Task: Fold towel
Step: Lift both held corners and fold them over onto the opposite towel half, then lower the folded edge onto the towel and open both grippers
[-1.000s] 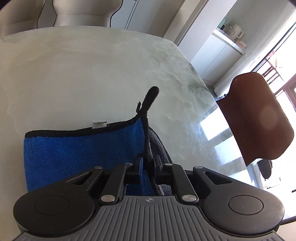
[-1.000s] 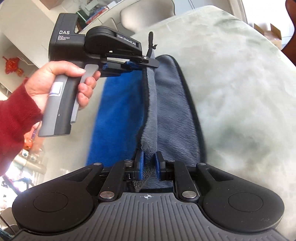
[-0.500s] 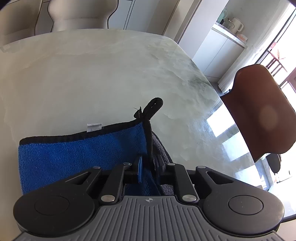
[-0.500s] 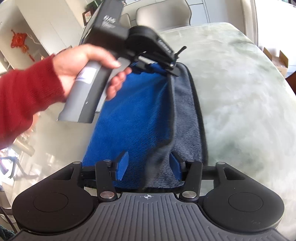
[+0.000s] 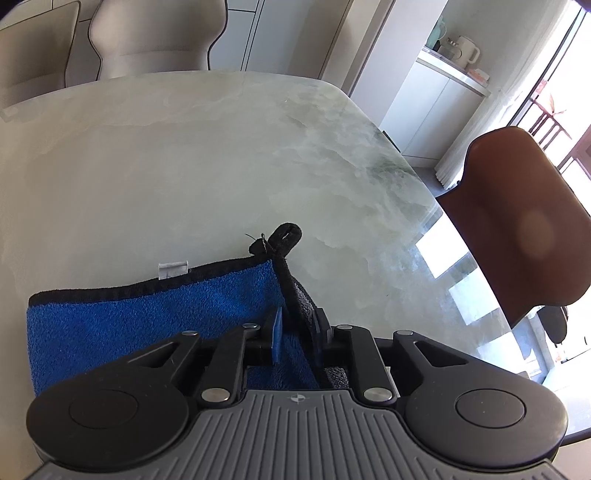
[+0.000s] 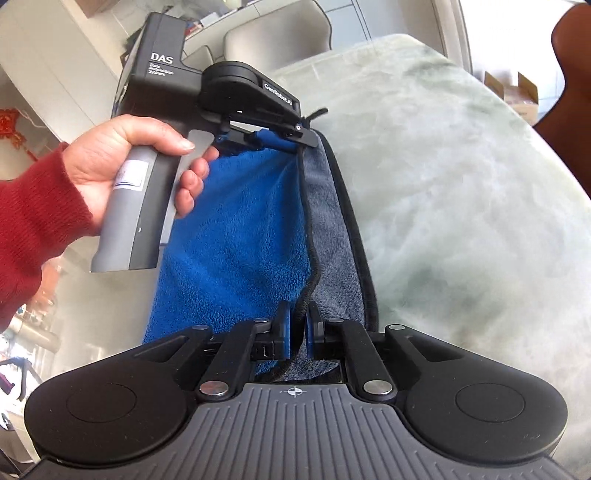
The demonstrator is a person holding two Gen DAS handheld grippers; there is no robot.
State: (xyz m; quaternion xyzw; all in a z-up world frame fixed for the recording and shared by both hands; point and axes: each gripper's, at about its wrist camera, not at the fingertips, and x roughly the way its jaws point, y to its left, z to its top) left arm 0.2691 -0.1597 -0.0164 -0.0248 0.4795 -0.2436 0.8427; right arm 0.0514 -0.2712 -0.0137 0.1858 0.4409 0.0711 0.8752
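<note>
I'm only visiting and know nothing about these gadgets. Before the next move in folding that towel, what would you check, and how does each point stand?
1. right gripper pinching the towel by its hem: ok; its jaws have just closed on it.
2. left gripper holding the far corner: cannot tell; its jaws have just eased open slightly, with the hem between them.
3. Hem untwisted between the grippers: ok.
4. grey lower layer lying flat: ok.
5. table bare ahead of the towel: ok.

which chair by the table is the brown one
The chair at the table's right edge in the left wrist view; the two chairs at the far end are pale grey.
</note>
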